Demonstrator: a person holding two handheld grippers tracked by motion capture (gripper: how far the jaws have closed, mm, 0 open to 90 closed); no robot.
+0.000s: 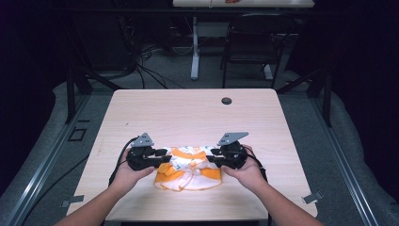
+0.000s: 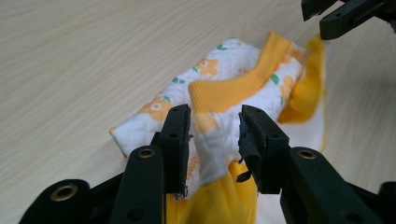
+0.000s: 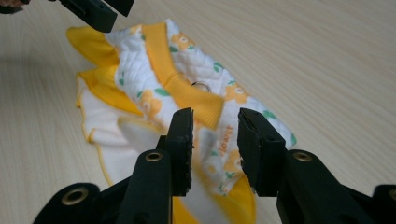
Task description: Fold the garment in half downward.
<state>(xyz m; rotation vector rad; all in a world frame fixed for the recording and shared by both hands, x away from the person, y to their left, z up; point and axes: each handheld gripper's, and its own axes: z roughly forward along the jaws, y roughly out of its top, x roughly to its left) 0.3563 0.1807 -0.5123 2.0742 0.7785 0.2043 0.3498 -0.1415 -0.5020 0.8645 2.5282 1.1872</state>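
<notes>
- Near the front edge of the light wood surface (image 1: 197,113) lies a small quilted garment (image 1: 190,169), white with an orange flower print and yellow-orange ribbed trim.
- Left hand-held gripper (image 2: 215,128): jaws partly open, straddling a raised fold of the white quilted fabric. The fold touches the left jaw; whether it is pinched cannot be told, since a gap shows beside the right jaw.
- Right hand-held gripper (image 3: 215,128): jaws partly open over the opposite end of the garment, fabric between them, no firm grip visible.
- A metal snap (image 3: 201,86) sits on the ribbed band (image 3: 177,79).
- Both hands (image 1: 127,176) hold the grippers level, facing each other across the garment.
- A round grommet (image 1: 227,100) sits near the far edge of the surface.
</notes>
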